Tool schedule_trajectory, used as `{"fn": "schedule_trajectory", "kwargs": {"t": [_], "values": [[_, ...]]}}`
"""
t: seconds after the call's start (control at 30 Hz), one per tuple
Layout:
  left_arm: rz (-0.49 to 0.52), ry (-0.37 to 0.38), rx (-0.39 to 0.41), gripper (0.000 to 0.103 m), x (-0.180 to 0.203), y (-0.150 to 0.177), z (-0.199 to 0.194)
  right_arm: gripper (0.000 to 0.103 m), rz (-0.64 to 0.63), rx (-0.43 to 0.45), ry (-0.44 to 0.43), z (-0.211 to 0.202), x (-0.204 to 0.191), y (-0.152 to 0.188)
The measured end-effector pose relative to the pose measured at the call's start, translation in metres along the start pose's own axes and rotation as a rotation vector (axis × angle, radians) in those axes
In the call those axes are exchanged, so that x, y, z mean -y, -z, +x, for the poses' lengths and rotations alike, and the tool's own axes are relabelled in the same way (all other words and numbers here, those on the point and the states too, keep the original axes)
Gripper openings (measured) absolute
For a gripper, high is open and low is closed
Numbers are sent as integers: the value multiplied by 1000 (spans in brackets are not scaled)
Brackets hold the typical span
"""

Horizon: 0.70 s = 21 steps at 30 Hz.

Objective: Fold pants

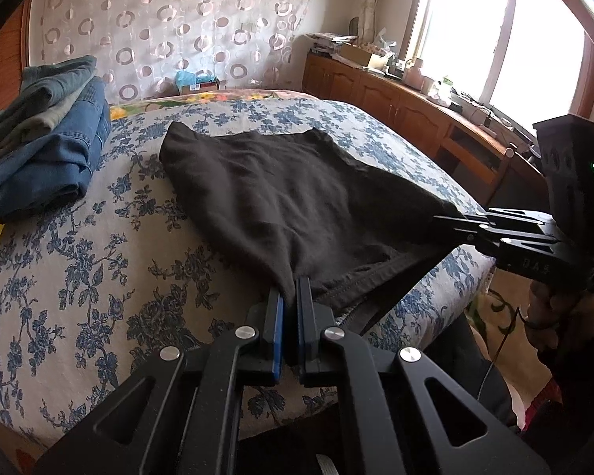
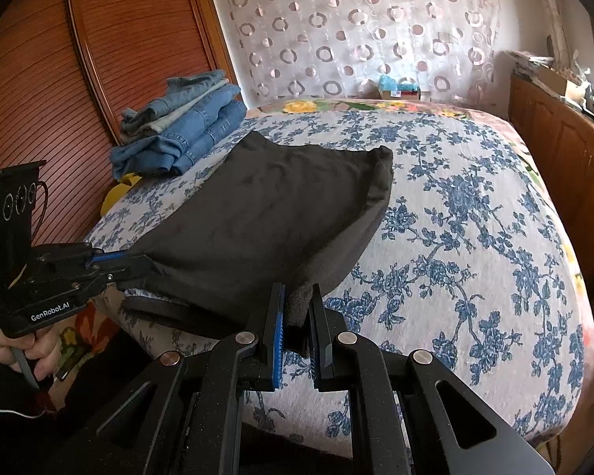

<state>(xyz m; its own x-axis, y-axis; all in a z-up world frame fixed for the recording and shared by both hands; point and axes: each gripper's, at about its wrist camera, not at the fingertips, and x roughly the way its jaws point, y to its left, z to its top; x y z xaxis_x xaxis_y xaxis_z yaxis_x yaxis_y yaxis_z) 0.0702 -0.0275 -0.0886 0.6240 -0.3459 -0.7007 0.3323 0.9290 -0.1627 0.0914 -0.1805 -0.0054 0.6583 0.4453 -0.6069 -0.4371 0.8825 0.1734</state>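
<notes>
Bedroom: a bed under a white spread with blue flower print fills both views, with a circle-patterned curtain behind it and a wooden cabinet run under the window. A small open box stands against the curtain beyond the bed; its contents are too small to identify.

The dark brown pants lie on the spread, already doubled into a broad, roughly four-sided panel of soft, matte, lightly wrinkled fabric. The far folded edge rests flat on the bed; the near edge is lifted off it. A layer with a stitched band shows under the near edge. The long axis runs from the bed's near edge toward the curtain.

A stack of folded blue jeans sits on the bed, left of the pants and apart from them.

The left gripper is clenched on the near left corner of the pants. The right gripper is clenched on the near right corner, fabric bunched between its blue pads.
</notes>
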Motion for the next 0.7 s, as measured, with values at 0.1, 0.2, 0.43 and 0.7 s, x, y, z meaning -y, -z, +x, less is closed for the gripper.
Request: {"fn": "schedule_trajectory", "kwargs": {"t": [0.1, 0.2, 0.43, 0.7], "values": [[3, 0, -1, 6, 3, 0, -1, 10, 5, 1, -1, 0, 1, 2], [6, 3, -2, 6, 6, 0, -2, 10, 10, 0, -2, -2, 2, 4], [11, 19, 10, 6, 11, -1, -10, 10, 14, 10, -4, -11, 3, 6], [12, 43, 44, 6, 14, -2, -30, 10, 11, 38, -15, -28, 0, 8]]}}
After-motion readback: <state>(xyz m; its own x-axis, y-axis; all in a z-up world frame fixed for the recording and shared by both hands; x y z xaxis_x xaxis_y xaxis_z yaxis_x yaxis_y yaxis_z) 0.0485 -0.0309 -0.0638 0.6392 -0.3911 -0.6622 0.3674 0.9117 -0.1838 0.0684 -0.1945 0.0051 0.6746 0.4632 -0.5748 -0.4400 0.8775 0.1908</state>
